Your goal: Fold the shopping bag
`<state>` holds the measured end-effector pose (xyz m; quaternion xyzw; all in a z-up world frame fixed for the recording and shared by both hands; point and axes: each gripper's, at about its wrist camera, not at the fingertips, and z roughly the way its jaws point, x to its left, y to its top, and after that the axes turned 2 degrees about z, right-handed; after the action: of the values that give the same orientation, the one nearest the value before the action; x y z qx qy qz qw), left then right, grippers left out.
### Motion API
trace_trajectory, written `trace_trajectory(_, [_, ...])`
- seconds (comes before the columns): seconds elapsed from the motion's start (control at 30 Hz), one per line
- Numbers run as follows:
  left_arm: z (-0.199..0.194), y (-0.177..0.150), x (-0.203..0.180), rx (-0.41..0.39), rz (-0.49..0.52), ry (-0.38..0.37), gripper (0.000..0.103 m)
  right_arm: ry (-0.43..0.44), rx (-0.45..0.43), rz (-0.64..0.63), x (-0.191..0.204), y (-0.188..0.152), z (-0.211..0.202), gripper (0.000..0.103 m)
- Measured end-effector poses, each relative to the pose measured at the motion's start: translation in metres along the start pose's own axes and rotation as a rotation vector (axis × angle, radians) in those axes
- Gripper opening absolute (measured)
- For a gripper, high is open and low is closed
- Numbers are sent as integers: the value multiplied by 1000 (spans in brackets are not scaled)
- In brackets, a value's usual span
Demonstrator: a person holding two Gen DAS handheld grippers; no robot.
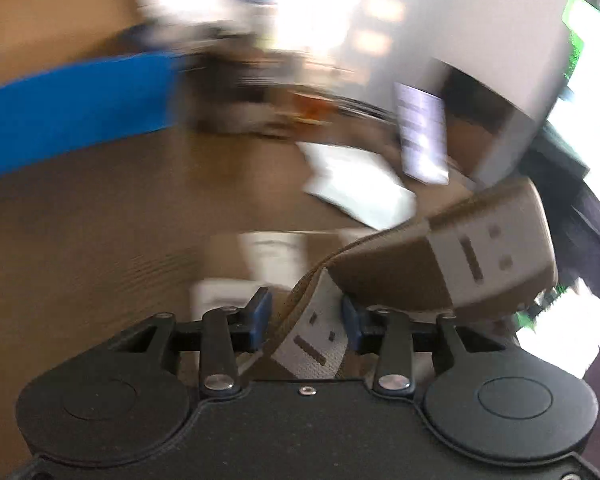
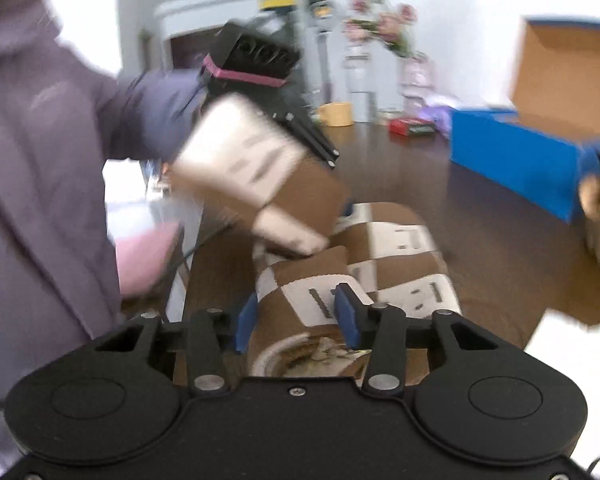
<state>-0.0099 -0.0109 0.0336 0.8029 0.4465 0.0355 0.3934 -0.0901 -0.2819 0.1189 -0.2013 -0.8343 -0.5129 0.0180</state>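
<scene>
On the dark wooden worktop [image 2: 480, 216] lies the checked brown-and-white shopping bag [image 2: 396, 256], one end lifted and curling over — a fold seemingly under way. The left hand-held gripper [image 1: 306, 316] has bag fabric between its blue pads, which stand apart; whether they pinch it I cannot tell. The right hand-held gripper [image 2: 296, 316] straddles the near edge, pads apart, not visibly clamping. Next, I judge, the raised end must be laid flat and square. A blue box [image 2: 512, 160] stands beyond.

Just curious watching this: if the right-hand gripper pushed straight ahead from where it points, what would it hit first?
Most likely the brown-and-white shopping bag, already lying between the right gripper's blue pads. Depth is blurry, though.
</scene>
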Motion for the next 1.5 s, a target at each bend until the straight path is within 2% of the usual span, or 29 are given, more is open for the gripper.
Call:
trace_trajectory(0.07, [2, 5, 2, 8, -99, 26, 47, 11, -9, 55, -9, 0, 1, 41])
trace_trajectory(0.1, [2, 6, 2, 10, -119, 33, 58, 14, -8, 66, -11, 0, 1, 41])
trace_trajectory(0.2, [2, 10, -2, 2, -152, 44, 61, 21, -1, 100, -18, 2, 4, 39])
trace_trajectory(0.27, [3, 12, -11, -17, -92, 68, 62, 18, 4, 111, -19, 3, 4, 39])
trace_trajectory(0.33, [14, 14, -26, -38, 46, 93, 65, 3, 8, 106, -15, 1, 4, 38])
trace_trajectory(0.37, [20, 15, -34, -48, 116, 105, 69, -8, 11, 98, -12, 0, 5, 38])
trace_trajectory(0.4, [25, 16, -41, -58, 185, 117, 84, -13, 13, 93, -11, 1, 6, 38])
trace_trajectory(0.43, [30, 18, -49, -68, 254, 130, 92, -15, 14, 89, -11, 2, 8, 38])
trace_trajectory(0.53, [47, 21, -71, -98, 462, 166, 87, 25, 4, 103, -16, 2, 14, 38])
trace_trajectory(0.57, [52, 22, -79, -108, 532, 177, 79, 40, 4, 103, -17, 2, 15, 38])
trace_trajectory(0.63, [63, 24, -90, -112, 631, 177, 72, 54, 17, 79, -15, 1, 16, 38])
trace_trajectory(0.73, [67, 14, -81, -56, 568, 48, 60, 58, 51, 30, -7, 2, 15, 38])
trace_trajectory(0.8, [72, -3, -81, -25, 585, 38, 56, 45, 51, 4, -3, 1, 14, 37])
trace_trajectory(0.9, [72, -10, -72, -52, 509, 8, 56, 2, 57, -49, 7, 2, 15, 38])
trace_trajectory(0.93, [72, -10, -71, -53, 501, 5, 56, -28, 78, -96, 16, 5, 16, 42])
trace_trajectory(0.97, [72, -10, -70, -53, 493, 1, 56, -43, 98, -139, 23, 7, 18, 55])
trace_trajectory(1.03, [74, -9, -70, -48, 481, -6, 57, -72, 156, -248, 41, 12, 20, 70])
trace_trajectory(1.1, [76, -10, -70, -47, 476, -10, 57, -112, 213, -343, 56, 16, 26, 75])
trace_trajectory(1.17, [76, -10, -69, -50, 469, -14, 57, -138, 269, -403, 60, 19, 35, 76])
trace_trajectory(1.33, [70, -13, -61, -69, 450, -11, 57, -121, 373, -395, 39, 26, 64, 81])
trace_trajectory(1.4, [66, -9, -64, -47, 450, 0, 57, -122, 405, -406, 41, 27, 70, 79])
trace_trajectory(1.47, [58, -3, -67, -30, 458, -5, 59, -136, 421, -459, 48, 25, 71, 72])
trace_trajectory(1.5, [46, 4, -69, -35, 474, -19, 63, -150, 423, -477, 53, 24, 70, 71])
